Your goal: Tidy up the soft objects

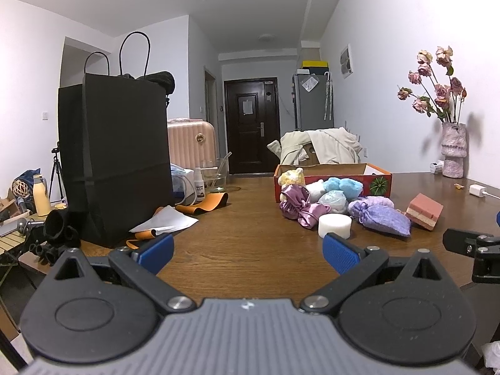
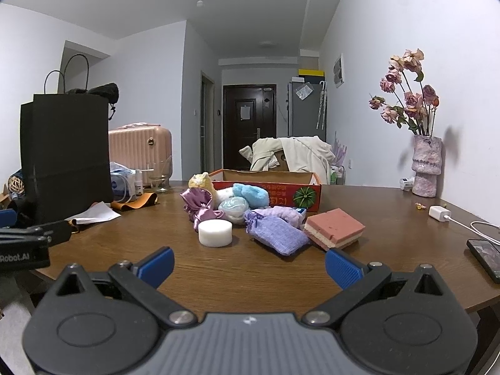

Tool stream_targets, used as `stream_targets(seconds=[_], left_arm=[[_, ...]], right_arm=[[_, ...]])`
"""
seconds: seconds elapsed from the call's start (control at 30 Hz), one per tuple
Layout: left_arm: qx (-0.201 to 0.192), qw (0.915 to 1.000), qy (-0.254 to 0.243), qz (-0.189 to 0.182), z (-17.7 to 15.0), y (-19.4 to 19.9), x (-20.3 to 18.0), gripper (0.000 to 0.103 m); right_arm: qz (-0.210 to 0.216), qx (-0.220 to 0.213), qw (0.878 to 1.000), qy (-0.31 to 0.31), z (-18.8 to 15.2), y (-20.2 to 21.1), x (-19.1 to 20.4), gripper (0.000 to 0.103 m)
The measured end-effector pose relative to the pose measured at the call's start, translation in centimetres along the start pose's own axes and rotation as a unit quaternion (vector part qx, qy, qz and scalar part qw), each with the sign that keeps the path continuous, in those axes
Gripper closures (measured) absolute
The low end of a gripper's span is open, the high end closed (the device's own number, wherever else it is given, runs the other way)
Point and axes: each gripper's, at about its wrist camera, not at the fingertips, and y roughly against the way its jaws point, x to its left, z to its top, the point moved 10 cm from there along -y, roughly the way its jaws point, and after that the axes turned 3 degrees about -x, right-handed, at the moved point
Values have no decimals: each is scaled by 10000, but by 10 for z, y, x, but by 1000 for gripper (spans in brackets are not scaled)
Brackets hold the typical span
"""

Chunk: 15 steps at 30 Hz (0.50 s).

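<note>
Wooden table (image 2: 250, 268) carries a red cardboard box (image 2: 290, 195) whose inside is hidden; soft toys and a lavender pouch (image 2: 276, 234) lie heaped just before it. Left gripper (image 1: 248, 254) and right gripper (image 2: 250, 264) hover spread wide, empty, near the heap.

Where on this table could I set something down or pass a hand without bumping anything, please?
Bare wood runs down the middle, between the black bag and the pile by the white puck. Another free patch lies right of the pink sponge, short of the charger and phone. It is crowded in front of the red box.
</note>
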Motion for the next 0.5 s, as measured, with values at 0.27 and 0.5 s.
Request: stream_targets(seconds=[0.27,0.5], left_arm=[[-10,10000,32,6,0,0,0,0],[-26,10000,39,32,2,0,-1,0]], right_arm=[[15,-24,10000,28,1,0,4,0],[11,-54,10000,-35,2,-4,3,0]])
